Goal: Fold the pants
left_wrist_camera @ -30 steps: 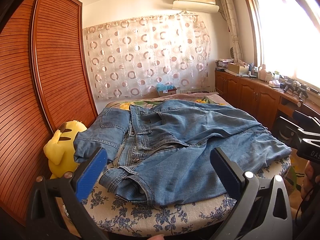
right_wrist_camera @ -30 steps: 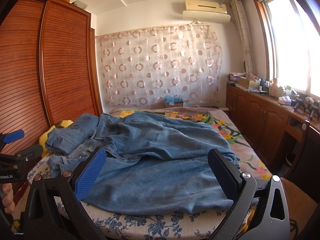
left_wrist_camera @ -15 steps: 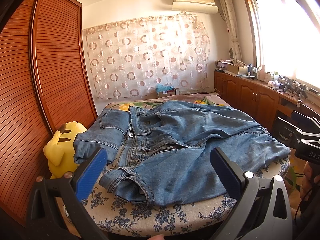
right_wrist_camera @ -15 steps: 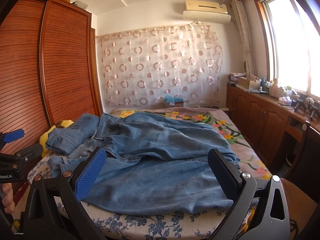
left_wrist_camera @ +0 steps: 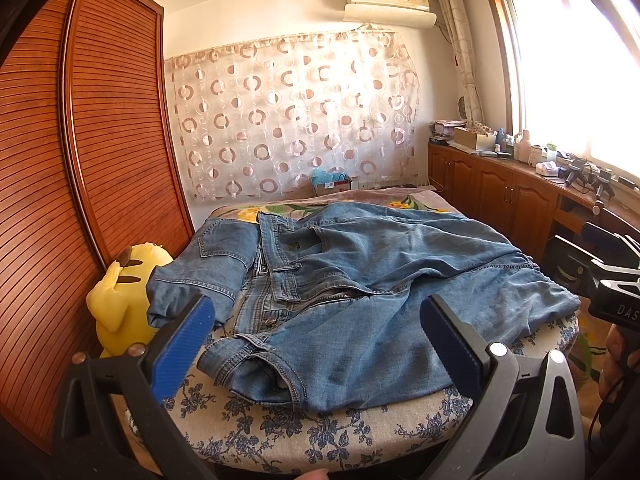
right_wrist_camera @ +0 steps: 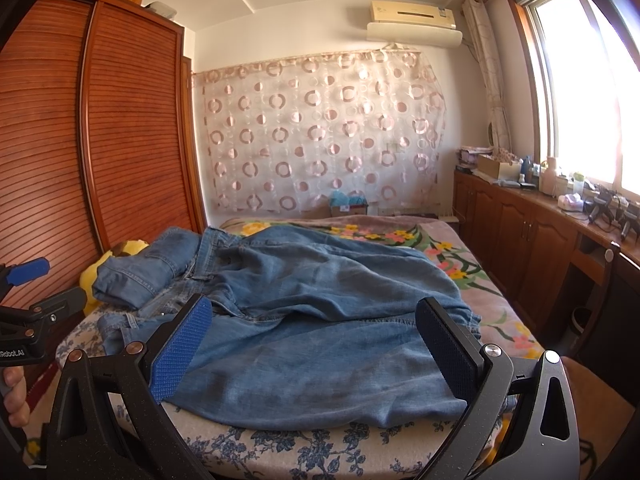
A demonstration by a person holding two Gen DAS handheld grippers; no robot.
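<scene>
Right, your left gripper [left_wrist_camera: 316,340] is spread wide, nothing between its fingers, hovering off the near edge of the bed [left_wrist_camera: 304,432]. Ahead of those fingers lie the jeans [left_wrist_camera: 360,288], rumpled across the bed, waistband toward the left pad, one part flopped against the yellow plush [left_wrist_camera: 116,304]. Your right gripper [right_wrist_camera: 312,344] is just as wide apart and empty; the legs spread in front of it, and the hem runs just beyond its fingertips, not touching them.
</scene>
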